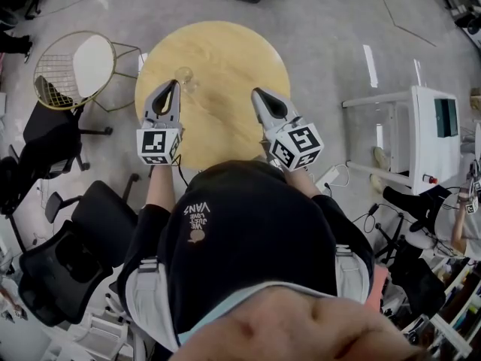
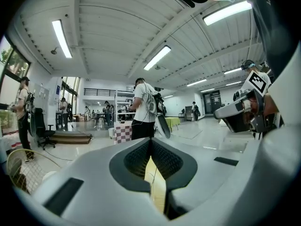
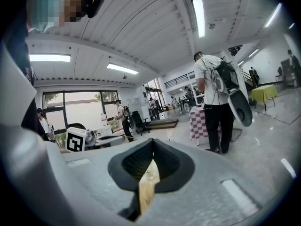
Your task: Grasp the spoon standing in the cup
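Left gripper (image 1: 173,87): grey, jaws together, empty, near-left over the table edge.
Right gripper (image 1: 258,94): grey, jaws together, empty.
Cup: clear glass cup (image 1: 184,76) on round pale wooden table (image 1: 233,51), just beyond Left gripper; spoon not discernible.
Risk: closed jaws likely topple the cup unless opened first.

Round table (image 1: 225,51) pale wood; cup (image 1: 184,76) clear glass; floor (image 1: 323,21) grey.

Smooth pale wood counter (image 1: 233,51); clear glossy glass cup (image 1: 184,76); matt grey plastic left tool (image 1: 173,85) and right tool (image 1: 256,93).
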`<action>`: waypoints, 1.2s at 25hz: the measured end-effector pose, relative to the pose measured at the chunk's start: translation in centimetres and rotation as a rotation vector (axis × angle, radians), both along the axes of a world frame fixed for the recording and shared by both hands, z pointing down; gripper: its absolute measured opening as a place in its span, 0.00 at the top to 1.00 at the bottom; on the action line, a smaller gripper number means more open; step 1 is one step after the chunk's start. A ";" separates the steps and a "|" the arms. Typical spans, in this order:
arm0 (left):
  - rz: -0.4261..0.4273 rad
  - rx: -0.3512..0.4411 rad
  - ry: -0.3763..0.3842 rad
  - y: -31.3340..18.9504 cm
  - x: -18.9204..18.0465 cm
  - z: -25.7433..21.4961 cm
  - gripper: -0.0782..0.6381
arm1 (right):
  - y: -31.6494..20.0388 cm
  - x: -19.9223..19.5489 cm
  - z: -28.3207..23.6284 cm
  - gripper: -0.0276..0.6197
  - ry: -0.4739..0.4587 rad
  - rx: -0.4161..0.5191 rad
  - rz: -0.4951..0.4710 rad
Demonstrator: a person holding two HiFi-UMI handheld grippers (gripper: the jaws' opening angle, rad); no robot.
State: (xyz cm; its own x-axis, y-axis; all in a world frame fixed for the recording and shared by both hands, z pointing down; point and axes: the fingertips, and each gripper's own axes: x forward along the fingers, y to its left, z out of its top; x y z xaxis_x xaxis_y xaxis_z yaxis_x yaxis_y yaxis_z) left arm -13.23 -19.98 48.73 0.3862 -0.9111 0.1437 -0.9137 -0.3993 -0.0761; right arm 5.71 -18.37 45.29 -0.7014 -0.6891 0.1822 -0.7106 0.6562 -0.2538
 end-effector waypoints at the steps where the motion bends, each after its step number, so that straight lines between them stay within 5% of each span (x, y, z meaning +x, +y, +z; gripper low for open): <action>1: 0.000 -0.004 -0.003 -0.2 0.1 0.3 0.89 | -0.1 0.2 0.1 0.96 0.001 -0.002 0.003; 30: 0.025 -0.164 -0.035 -2.0 1.8 8.8 0.82 | -0.7 2.0 1.3 0.96 0.004 -0.030 0.014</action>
State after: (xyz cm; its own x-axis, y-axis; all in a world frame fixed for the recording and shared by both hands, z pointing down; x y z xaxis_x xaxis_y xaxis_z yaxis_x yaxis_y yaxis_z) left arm -11.42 -21.99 57.56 0.4002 -0.8648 0.3032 -0.9014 -0.4312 -0.0401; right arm 7.71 -19.03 46.64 -0.6908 -0.6931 0.2061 -0.7209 0.6382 -0.2701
